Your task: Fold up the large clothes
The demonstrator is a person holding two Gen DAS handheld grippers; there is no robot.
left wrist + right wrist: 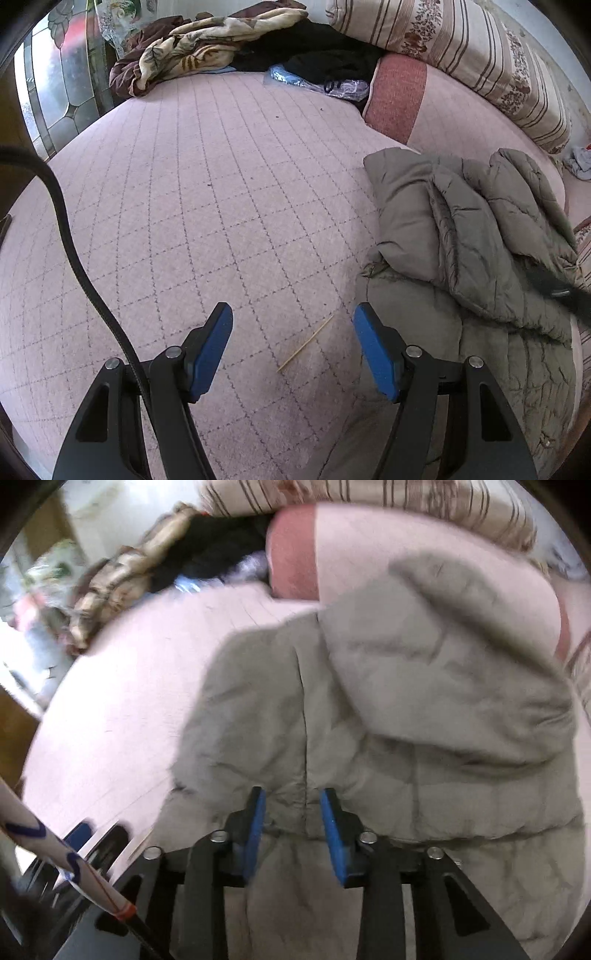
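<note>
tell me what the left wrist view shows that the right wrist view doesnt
Only the left wrist view shows a thin wooden stick lying on the pink bedspread between the open left gripper jaws, and a black cable. Only the right wrist view shows the right gripper, jaws apart over a seam of the jacket. Both show the grey puffer jacket and striped pillow.

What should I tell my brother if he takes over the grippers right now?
Left hand-held gripper: open, empty, over the pink bedspread beside the jacket.
Right hand-held gripper: open, over the jacket's lower part, gripping nothing.
Grey puffer jacket: on the bed's right side, partly folded over itself, rumpled.
A thin stick lies near the left gripper.
Left: finish and flatten the fold.
</note>
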